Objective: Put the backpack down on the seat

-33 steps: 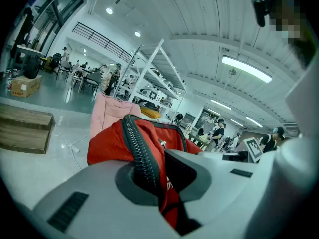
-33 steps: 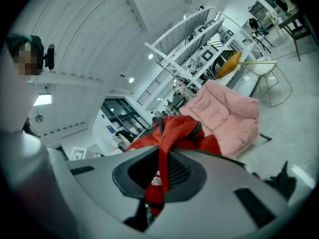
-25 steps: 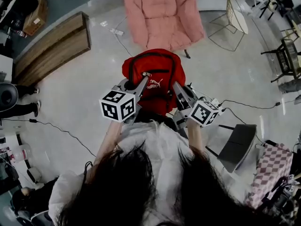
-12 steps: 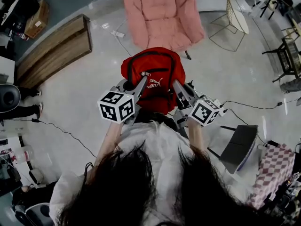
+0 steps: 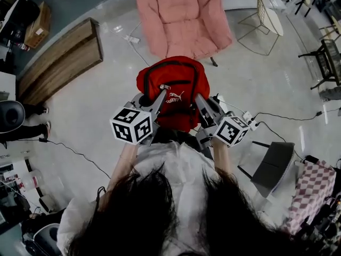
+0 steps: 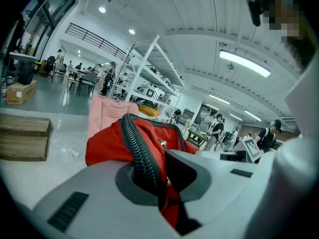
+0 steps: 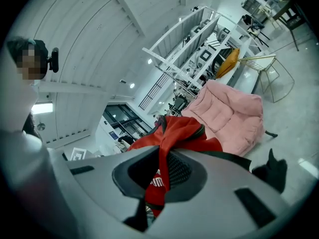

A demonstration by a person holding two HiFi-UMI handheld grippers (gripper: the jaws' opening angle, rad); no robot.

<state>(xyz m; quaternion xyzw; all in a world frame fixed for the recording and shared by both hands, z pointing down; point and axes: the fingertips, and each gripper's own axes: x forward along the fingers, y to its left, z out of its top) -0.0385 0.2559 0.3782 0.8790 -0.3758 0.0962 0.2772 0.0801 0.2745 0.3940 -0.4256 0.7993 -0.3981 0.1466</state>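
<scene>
Backpack [image 5: 171, 84], pinched tight in both the left gripper [image 5: 160, 94] and right gripper [image 5: 202, 103], edges slightly nearer the pink seat [image 5: 184, 15] than a second ago, yet hangs short of it, unlowered.

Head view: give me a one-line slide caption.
Left gripper and right gripper clamp a red fabric backpack above the pale floor, short of the pink padded chair.

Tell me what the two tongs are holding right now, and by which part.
Both hold the red backpack: the left tongs pinch fabric along its black zipper, the right tongs pinch a fold of red fabric.
</scene>
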